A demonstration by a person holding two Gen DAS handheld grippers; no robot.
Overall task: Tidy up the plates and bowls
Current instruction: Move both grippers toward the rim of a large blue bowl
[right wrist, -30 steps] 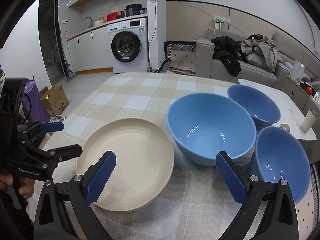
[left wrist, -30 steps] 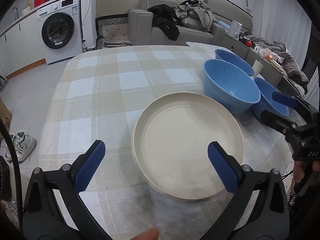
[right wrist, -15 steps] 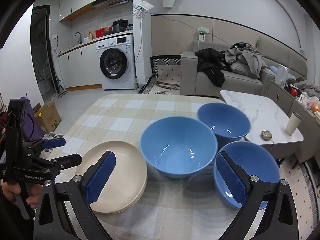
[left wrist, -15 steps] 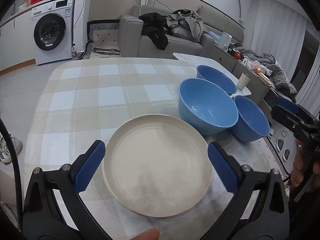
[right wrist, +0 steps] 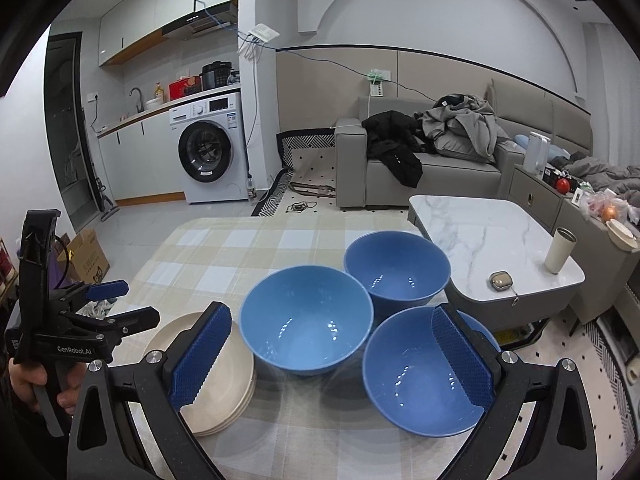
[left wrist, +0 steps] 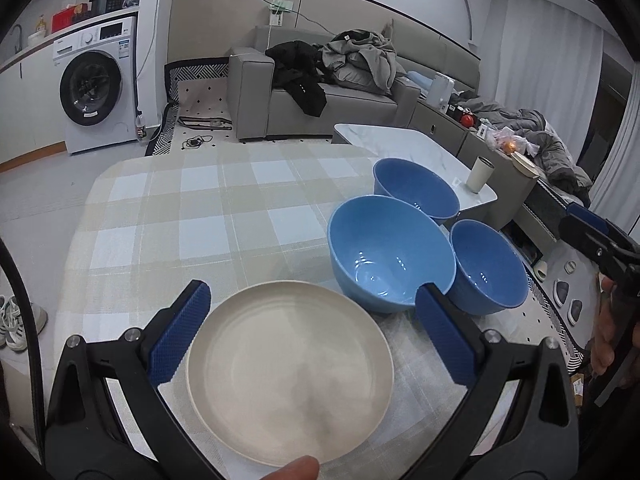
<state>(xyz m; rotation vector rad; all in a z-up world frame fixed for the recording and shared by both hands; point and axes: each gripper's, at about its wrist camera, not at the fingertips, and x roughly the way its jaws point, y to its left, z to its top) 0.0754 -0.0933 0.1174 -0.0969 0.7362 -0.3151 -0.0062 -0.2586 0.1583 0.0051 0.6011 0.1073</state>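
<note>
A stack of cream plates (left wrist: 288, 364) lies near the front edge of the checked table (left wrist: 192, 216); it also shows in the right wrist view (right wrist: 224, 392). Three blue bowls stand to its right: a large one (left wrist: 390, 252) (right wrist: 306, 316), a far one (left wrist: 416, 190) (right wrist: 396, 266) and a near right one (left wrist: 488, 266) (right wrist: 420, 372). My left gripper (left wrist: 312, 336) is open and empty, held above the plates. My right gripper (right wrist: 332, 356) is open and empty, held above the near bowls.
A marble coffee table (right wrist: 488, 232) with a cup (right wrist: 560, 250) stands just right of the checked table. A grey sofa with clothes (right wrist: 432, 160) and a washing machine (right wrist: 208, 148) are behind. Shoes (left wrist: 16, 320) lie on the floor at left.
Both grippers have pulled back and risen away from the table, so plates and bowls look smaller and lower. The jaws stay open. Nothing on the table has moved.
</note>
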